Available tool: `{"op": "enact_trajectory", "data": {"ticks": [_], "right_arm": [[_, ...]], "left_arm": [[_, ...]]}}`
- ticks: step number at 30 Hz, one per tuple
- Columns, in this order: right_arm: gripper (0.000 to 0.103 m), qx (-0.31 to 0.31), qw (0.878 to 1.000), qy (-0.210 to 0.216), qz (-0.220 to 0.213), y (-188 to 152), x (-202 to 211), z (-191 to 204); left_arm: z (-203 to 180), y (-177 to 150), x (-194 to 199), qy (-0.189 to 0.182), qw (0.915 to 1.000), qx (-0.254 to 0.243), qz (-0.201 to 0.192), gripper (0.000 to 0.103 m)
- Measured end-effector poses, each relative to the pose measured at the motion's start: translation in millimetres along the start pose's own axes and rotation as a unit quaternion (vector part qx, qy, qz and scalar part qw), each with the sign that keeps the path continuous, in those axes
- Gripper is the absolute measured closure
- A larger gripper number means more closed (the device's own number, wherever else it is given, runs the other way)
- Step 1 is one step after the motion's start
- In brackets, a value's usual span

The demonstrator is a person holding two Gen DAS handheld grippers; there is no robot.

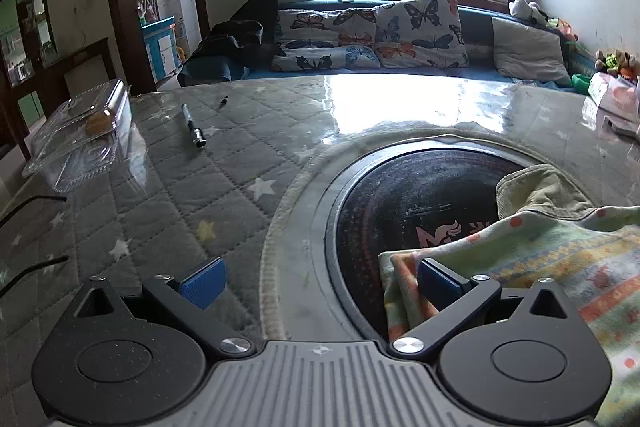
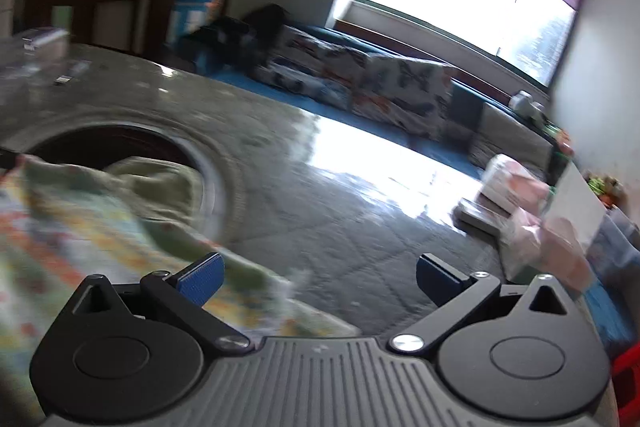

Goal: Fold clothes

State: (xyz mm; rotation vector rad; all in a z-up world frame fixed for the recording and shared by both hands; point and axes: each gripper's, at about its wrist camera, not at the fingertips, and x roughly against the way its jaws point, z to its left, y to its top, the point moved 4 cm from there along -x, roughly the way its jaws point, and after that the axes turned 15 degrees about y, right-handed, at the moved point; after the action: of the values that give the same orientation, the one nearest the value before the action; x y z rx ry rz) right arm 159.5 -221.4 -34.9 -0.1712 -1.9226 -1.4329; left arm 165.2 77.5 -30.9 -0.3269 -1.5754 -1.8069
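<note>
A small garment (image 1: 560, 255) with a pale green, yellow and orange pattern lies crumpled on the table, partly over the dark round hotplate (image 1: 404, 199). My left gripper (image 1: 320, 285) is open at the garment's left edge; its right finger pad (image 1: 438, 283) touches or overlaps the folded hem, and the left pad (image 1: 202, 281) is over the quilted cover. In the blurred right wrist view the same garment (image 2: 80, 219) spreads at the lower left. My right gripper (image 2: 318, 281) is open at the cloth's right edge, its left pad (image 2: 202, 279) above the fabric.
The table wears a grey quilted cover with stars under glossy plastic (image 1: 200, 163). A pen (image 1: 192, 125), a pen cap (image 1: 222, 101) and a clear plastic box (image 1: 84, 135) lie at the left. Pink packages (image 2: 516, 195) sit at the right. A sofa with butterfly cushions (image 1: 400, 31) stands behind.
</note>
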Motion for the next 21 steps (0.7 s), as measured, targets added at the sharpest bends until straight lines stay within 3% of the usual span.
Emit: {"op": "enact_trajectory", "data": {"ticks": [5, 9, 13, 21], "right_arm": [[0.000, 0.053, 0.996, 0.070, -0.012, 4, 22, 48], [0.001, 0.097, 0.986, 0.136, -0.009, 8, 31, 95], [0.008, 0.137, 0.971, 0.197, -0.001, 11, 34, 144], [0.026, 0.210, 0.943, 0.259, 0.015, 11, 33, 211]], "left_arm": [[20, -5, 9, 0.001, 0.9996, 0.026, 0.010, 0.000], [36, -10, 15, -0.007, 0.9984, 0.052, 0.022, 0.000], [46, -14, 23, -0.023, 0.9967, 0.073, 0.029, 0.000], [63, -17, 31, -0.067, 0.9885, 0.127, 0.047, 0.000]]}}
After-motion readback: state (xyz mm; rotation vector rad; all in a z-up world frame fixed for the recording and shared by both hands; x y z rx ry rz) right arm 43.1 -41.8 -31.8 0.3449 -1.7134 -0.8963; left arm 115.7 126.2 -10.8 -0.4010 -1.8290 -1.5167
